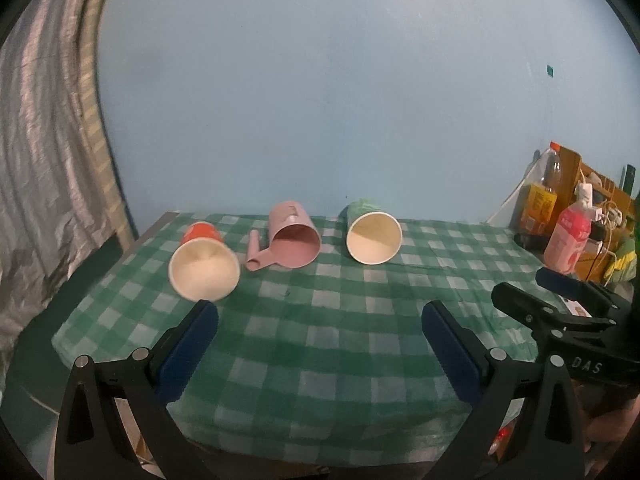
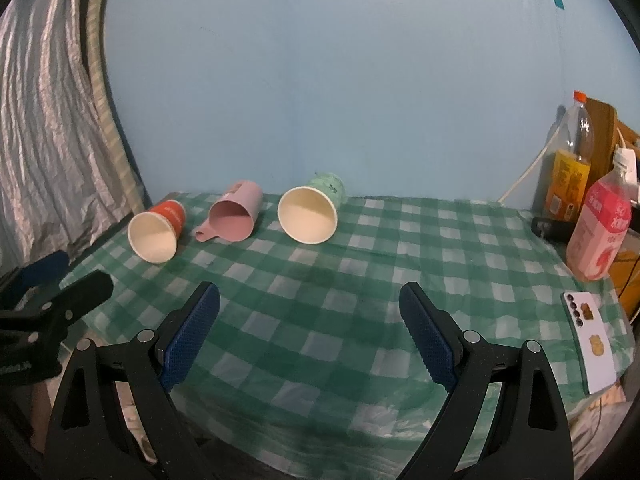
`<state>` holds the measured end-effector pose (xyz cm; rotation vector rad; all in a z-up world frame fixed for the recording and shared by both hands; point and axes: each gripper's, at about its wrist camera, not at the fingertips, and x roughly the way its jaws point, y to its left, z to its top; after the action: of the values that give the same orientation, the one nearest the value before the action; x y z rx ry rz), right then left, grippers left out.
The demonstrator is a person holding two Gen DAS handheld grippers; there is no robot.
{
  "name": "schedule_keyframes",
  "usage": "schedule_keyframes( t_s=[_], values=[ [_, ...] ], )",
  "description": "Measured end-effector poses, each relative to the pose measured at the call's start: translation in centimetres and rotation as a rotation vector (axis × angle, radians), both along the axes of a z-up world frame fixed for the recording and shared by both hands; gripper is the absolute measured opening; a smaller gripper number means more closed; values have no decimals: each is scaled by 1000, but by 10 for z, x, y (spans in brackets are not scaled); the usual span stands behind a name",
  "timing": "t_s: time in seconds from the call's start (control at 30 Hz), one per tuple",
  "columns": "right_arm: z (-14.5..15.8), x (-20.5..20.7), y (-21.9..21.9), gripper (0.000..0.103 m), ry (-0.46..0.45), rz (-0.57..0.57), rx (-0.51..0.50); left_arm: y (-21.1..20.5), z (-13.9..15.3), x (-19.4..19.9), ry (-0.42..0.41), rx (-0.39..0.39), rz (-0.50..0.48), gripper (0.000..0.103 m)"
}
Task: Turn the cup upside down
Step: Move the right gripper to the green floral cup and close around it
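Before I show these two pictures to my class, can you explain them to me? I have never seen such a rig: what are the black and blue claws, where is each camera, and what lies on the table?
The claws are hand-held grippers; a person carries one in each hand. Each picture comes from a camera on one gripper, looking forward along its two blue-padded fingers. One view shows the left gripper, the other the right gripper. Both are open and hold nothing.

On the green checked tablecloth three cups lie on their sides, mouths toward the cameras: a red paper cup, a pink plastic cup with a handle, and a green paper cup. To the right stand a pink bottle and an orange-capped bottle, and a phone lies flat.
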<state>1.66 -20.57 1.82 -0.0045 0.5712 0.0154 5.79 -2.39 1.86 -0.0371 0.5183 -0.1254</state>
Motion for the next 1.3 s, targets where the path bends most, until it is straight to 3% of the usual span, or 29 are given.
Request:
schedule_keyframes(
  t_s=[0.37, 0.63, 0.83, 1.03, 1.3],
  values=[
    [27, 61, -61, 90, 130, -26, 166, -50, 31, 73, 53, 134, -67, 103],
    [34, 118, -113, 90, 236, -76, 293, -98, 32, 141, 171, 173, -126, 103],
    [25, 164, -151, 90, 321, -101, 420, -133, 20, 188, 260, 230, -143, 103],
    [-8, 209, -185, 90, 452, -140, 580, -154, 5, 238, 344, 276, -105, 103],
    [-29, 240, -193, 90, 514, -164, 549, -160, -29, 305, 495, 327, -44, 103]
  ],
)
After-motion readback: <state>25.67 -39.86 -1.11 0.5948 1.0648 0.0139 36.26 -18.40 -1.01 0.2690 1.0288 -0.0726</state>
